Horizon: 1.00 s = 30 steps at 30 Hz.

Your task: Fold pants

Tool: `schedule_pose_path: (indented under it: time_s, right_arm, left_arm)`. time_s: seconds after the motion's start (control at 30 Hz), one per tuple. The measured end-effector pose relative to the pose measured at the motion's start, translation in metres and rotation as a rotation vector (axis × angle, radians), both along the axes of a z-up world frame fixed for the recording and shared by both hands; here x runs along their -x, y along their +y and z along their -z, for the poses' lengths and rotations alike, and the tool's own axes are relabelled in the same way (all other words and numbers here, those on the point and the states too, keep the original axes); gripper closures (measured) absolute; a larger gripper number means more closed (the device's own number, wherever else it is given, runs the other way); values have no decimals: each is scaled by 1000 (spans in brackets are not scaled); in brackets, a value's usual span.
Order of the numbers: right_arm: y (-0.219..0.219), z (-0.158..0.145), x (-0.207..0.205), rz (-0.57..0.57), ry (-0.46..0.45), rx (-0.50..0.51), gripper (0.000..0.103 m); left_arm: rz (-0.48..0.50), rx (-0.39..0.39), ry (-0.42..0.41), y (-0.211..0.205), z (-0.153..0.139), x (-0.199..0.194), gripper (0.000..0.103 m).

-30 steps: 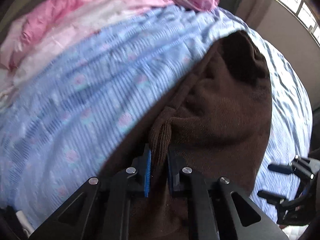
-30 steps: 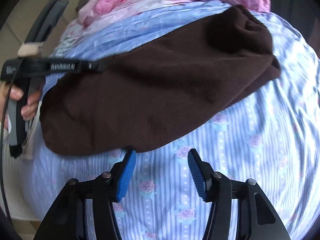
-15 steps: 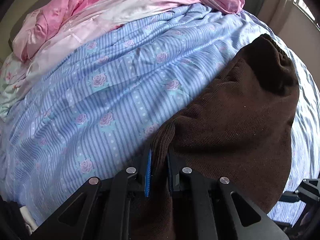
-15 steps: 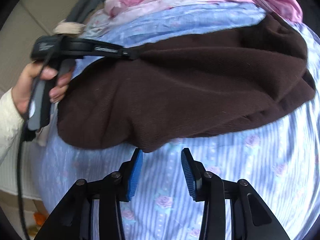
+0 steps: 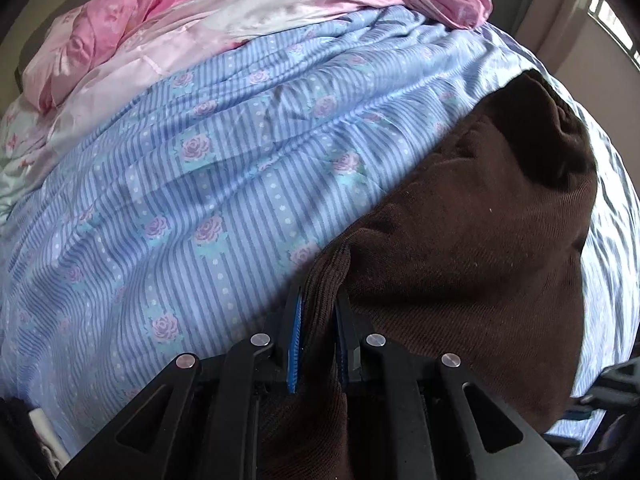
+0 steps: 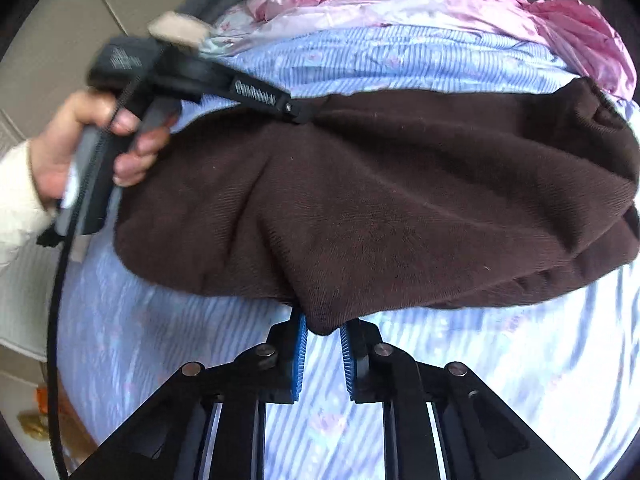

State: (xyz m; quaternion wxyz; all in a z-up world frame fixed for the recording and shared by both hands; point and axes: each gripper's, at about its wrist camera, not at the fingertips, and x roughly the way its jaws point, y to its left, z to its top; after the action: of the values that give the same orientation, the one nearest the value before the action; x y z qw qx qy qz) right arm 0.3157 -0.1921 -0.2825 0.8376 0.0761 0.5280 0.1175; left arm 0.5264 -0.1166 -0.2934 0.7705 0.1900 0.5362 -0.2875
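The dark brown pants [image 6: 400,200] lie doubled over on a blue striped floral bedsheet [image 5: 200,200]. In the left wrist view the pants [image 5: 460,248] fill the right half. My left gripper [image 5: 318,332] is shut on a ribbed brown edge of the pants. It also shows in the right wrist view [image 6: 296,110], held by a hand at the pants' far left edge. My right gripper [image 6: 323,334] has its blue pads closed to a narrow gap around the near corner of the pants.
Crumpled pink satin bedding [image 5: 240,12] is piled at the far end of the bed. A window [image 5: 612,20] is at the upper right. The bed's left edge and floor clutter [image 6: 36,420] show at lower left.
My right gripper moved forward to the pants' near corner and closed on it. My left gripper stayed shut on the pants' edge and the cloth shifted a little.
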Motion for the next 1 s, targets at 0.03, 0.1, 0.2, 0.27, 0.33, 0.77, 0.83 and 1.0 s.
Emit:
schedule_pose_path:
  time_s: [0.03,0.1,0.2,0.27,0.33,0.77,0.83,1.0]
  right_arm:
    - [-3,-7,2,1,2,-9,89]
    - [-5,-9,2,3,22,-6,90]
    - [0,-5,-1,-12,49,31,91]
    - [2,-3,1,-17,56,55,91]
    - [-2,-2,1,-10,61,61,91]
    - [19,-2,-2,-20,90,221,91]
    - [23,-1,-5,-8,99,226,91]
    - [26,5,-4,28,124,218,91]
  left_arm:
    - [0,3,1,0,0,1,82]
    - [-2,23,0,5,-4,3,77]
    - [-65,46,-17,26,-26,13,51]
    - [-119,101,-58,56,-48,29,40]
    - [-201,122,-112,96,-66,53,29]
    - [-480,109,-54,213,-21,131,27]
    - [-484,134,-65,210,-18,118,27]
    - [-467,173,-33,202,-4,91,27]
